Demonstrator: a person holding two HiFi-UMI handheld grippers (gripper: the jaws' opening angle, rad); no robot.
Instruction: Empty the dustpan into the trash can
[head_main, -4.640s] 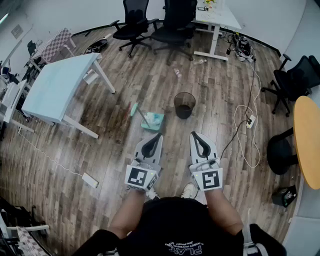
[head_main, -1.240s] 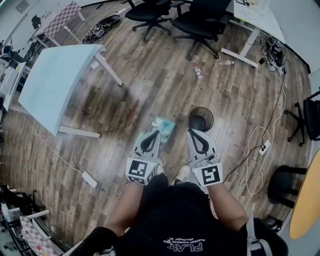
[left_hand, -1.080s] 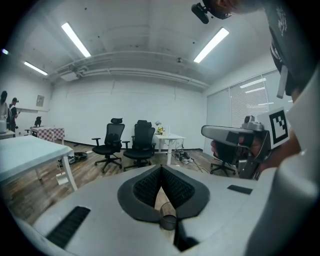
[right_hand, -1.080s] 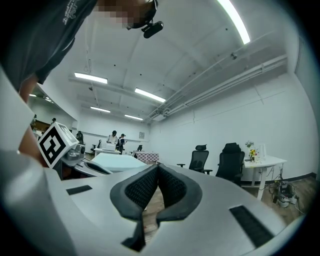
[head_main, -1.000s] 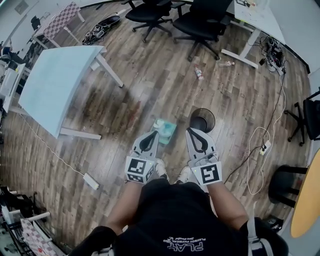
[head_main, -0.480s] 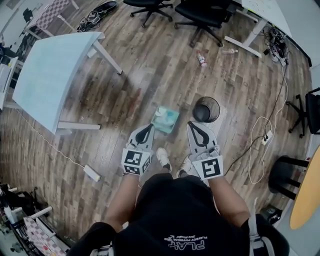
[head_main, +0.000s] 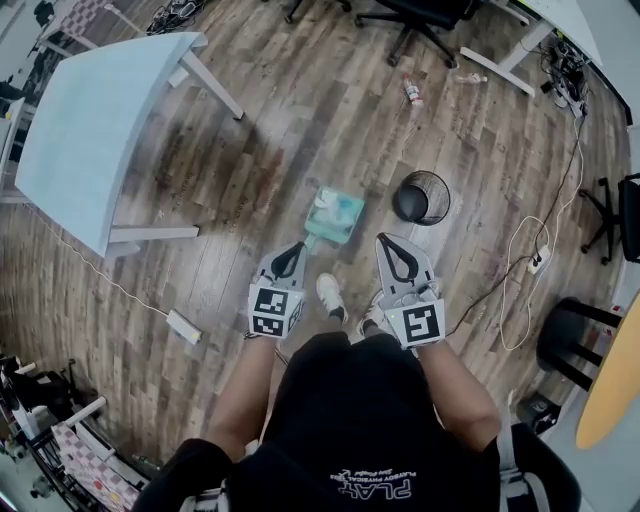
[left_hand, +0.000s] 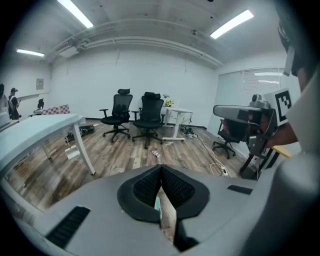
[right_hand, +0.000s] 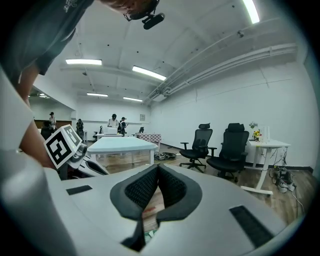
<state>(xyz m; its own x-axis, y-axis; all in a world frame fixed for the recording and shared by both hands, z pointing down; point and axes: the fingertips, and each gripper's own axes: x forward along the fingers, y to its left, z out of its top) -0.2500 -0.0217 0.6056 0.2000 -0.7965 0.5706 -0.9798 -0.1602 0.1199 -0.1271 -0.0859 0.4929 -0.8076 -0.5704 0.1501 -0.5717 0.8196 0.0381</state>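
Teal plastic dustpan, whitish litter inside, on wooden floor, frame centre; black mesh trash can near, to right. Likely light, stiff, spill-prone: grip short handle, keep level. Left hand-held gripper and right hand-held gripper both closed, empty.

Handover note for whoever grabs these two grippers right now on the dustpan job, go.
Left gripper: jaws shut, nothing held.
Right gripper: jaws shut, nothing held.
Dustpan: on the floor just ahead of the left gripper, with what looks like pale scraps in it.
Trash can: upright, right of the dustpan, apart from it.
Done: nothing picked up.
Left: grip the dustpan, tip it into the can.
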